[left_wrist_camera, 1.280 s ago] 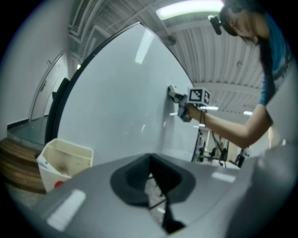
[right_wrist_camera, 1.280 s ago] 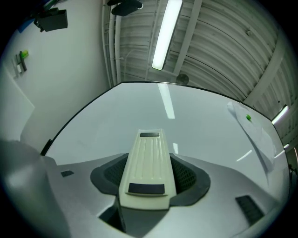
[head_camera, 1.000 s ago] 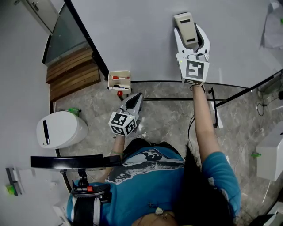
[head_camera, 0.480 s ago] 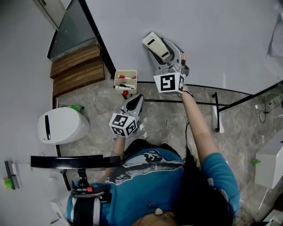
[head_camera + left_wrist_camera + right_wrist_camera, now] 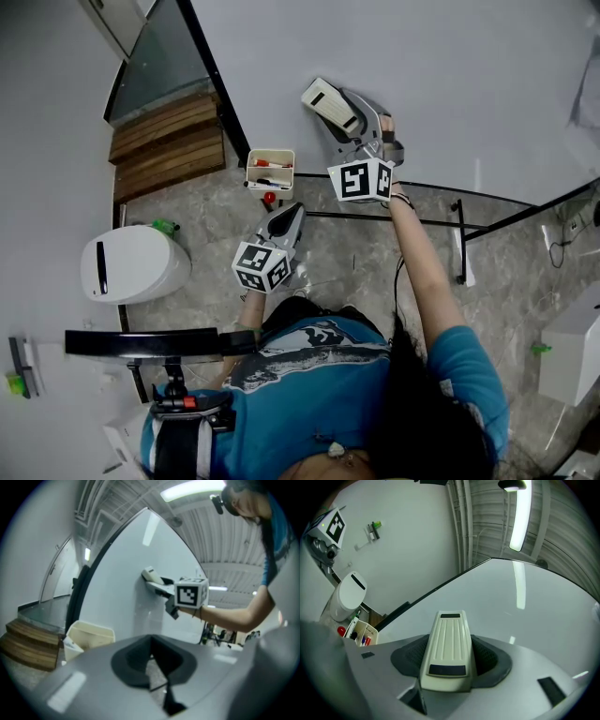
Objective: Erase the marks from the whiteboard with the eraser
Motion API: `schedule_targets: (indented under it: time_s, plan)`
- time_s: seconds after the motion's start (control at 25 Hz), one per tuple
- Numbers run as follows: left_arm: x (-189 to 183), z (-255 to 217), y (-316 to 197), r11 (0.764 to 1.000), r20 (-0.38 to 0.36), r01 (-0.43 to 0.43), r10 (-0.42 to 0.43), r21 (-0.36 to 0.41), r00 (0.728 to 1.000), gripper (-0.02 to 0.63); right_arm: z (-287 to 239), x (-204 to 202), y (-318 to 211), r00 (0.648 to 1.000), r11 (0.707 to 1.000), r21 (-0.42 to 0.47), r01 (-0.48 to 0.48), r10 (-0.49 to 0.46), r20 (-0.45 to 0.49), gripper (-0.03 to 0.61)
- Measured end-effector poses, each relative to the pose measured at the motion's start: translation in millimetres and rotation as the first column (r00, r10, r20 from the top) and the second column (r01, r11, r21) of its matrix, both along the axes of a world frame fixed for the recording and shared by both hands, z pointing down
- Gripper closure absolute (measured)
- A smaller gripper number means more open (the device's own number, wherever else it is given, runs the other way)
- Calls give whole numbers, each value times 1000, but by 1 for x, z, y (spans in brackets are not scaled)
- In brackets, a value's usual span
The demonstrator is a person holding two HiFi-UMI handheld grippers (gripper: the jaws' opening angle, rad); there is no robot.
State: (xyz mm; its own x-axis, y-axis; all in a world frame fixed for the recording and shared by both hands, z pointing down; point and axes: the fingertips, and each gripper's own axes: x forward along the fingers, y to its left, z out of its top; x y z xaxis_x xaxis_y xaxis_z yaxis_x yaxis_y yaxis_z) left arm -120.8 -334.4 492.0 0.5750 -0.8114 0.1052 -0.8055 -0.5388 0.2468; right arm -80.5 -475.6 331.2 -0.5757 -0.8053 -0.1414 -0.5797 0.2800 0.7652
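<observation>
Right gripper (image 5: 345, 111) has swept leftward and down across the whiteboard (image 5: 450, 84) over the last second, then all but stopped; left gripper (image 5: 286, 216) has hardly shifted.

Whiteboard: fills the upper part of the head view, dark frame along its left and lower edges. No marks visible on it in any view; glare streaks only. Whatever remains is either too faint to see or already wiped.

Wooden steps (image 5: 169, 145) lie left of the frame, and a white rounded bin (image 5: 131, 269) sits on the stone floor, both well clear of the work.

Right arm: stretched forward, likely to lean the tool onto the board.

Left gripper: held low near the waist, jaws together, nothing between them. Idle, probably parked out of the way.

Cream box (image 5: 270, 172) of markers hangs at the board's lower left corner, near the right gripper.

Eraser (image 5: 328, 101): clamped in the right gripper's jaws, ribbed back showing, its pad side turned to the board near the lower left corner. Contact looks likely, though I cannot confirm it.
</observation>
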Motion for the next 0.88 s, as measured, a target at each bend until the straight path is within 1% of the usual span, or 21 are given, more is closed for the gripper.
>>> schedule_targets:
  time_s: [0.2, 0.4, 0.48, 0.56, 0.72, 0.88]
  plan:
    - [4, -2, 2, 1000, -4, -19, 19, 2, 1000, 609, -45, 33, 5, 999, 997, 60, -38, 37, 21, 316]
    - [24, -8, 3, 998, -6, -66, 66, 11, 998, 609, -105, 87, 7, 992, 989, 116, -95, 84, 97, 316]
    - [31, -10, 4, 996, -6, -84, 84, 12, 996, 609, -129, 107, 9, 987, 984, 149, -94, 72, 143, 316]
    - [36, -11, 4, 995, -6, -97, 97, 13, 995, 609, -151, 129, 10, 977, 981, 166, -103, 69, 200, 316]
    - [43, -14, 3, 994, -9, -104, 104, 14, 994, 609, -185, 183, 11, 940, 977, 134, -164, 114, 321, 316]
    - [47, -15, 2, 995, -10, -101, 101, 13, 995, 609, -211, 228, 11, 922, 966, 151, -212, 146, 359, 316]
